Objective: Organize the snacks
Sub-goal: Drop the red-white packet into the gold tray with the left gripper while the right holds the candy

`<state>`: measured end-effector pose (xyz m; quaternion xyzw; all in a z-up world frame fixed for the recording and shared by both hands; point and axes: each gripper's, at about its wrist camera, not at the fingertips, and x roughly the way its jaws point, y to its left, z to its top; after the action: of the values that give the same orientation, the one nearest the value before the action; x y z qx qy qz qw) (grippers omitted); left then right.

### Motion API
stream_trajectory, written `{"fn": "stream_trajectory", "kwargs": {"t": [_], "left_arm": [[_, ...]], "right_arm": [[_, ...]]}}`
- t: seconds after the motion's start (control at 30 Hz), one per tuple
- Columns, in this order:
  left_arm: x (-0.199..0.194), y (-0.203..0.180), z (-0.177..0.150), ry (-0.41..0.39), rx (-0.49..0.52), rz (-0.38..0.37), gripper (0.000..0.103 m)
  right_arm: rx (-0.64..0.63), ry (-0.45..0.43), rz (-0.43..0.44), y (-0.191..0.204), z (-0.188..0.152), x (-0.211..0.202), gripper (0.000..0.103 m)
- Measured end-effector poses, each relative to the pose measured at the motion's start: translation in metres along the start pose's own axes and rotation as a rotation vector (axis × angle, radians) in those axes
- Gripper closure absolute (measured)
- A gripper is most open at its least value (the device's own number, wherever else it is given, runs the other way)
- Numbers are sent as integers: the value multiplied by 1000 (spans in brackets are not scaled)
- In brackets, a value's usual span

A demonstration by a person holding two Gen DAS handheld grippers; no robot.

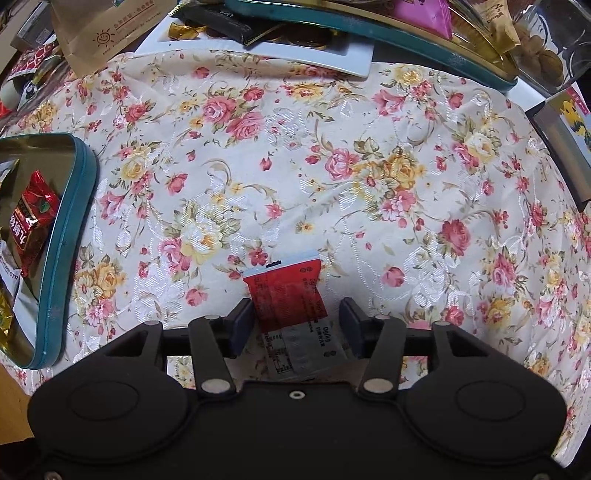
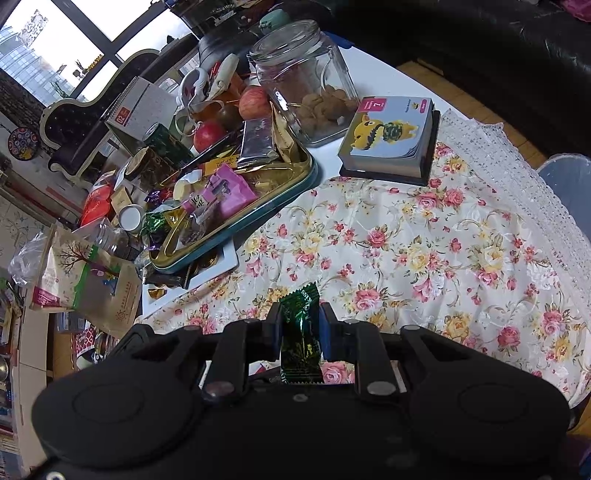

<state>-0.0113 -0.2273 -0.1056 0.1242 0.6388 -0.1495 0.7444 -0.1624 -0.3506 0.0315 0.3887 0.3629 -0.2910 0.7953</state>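
A red and white snack packet (image 1: 286, 295) lies flat on the floral tablecloth (image 1: 369, 166). My left gripper (image 1: 295, 308) points down over it, jaws open on either side of the packet; the left pad is at its edge and a gap shows at the right pad. A teal tin (image 1: 70, 236) at the left holds a red packet (image 1: 33, 221) and other wrappers. My right gripper (image 2: 301, 314) is shut on a green foil candy (image 2: 301, 332), held upright above the tablecloth (image 2: 406, 251). A teal tray (image 2: 258, 218) with a gold inside, piled with snacks, stands beyond it.
A white tray (image 1: 258, 51) with dark packets and a kraft paper bag (image 1: 103, 33) lie at the far edge. A glass jar (image 2: 306, 81) of cookies, apples (image 2: 255, 101), a thick cartoon notepad (image 2: 391, 136) and cluttered packages (image 2: 88, 284) crowd the back and left.
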Motion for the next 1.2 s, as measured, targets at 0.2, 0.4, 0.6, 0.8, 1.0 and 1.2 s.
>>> {"fn": "stream_trajectory", "kwargs": {"t": [0.2, 0.4, 0.6, 0.8, 1.0, 1.2], "left_arm": [[-3, 2, 0, 22, 11, -18, 58], [-20, 11, -2, 23, 18, -37, 59], [-49, 24, -2, -34, 37, -39, 59], [-83, 53, 8, -116, 35, -18, 58], [-111, 99, 21, -208, 8, 47, 58], [-134, 161, 26, -280, -55, 99, 58]], "right_arm": [[-2, -1, 1, 1, 0, -1, 81], [-11, -2, 3, 5, -1, -1, 82], [-6, 13, -7, 9, -4, 5, 81], [-16, 23, -16, 20, -8, 11, 81], [-62, 43, -15, 50, -21, 22, 81], [-136, 72, 12, 95, -43, 32, 81]]}}
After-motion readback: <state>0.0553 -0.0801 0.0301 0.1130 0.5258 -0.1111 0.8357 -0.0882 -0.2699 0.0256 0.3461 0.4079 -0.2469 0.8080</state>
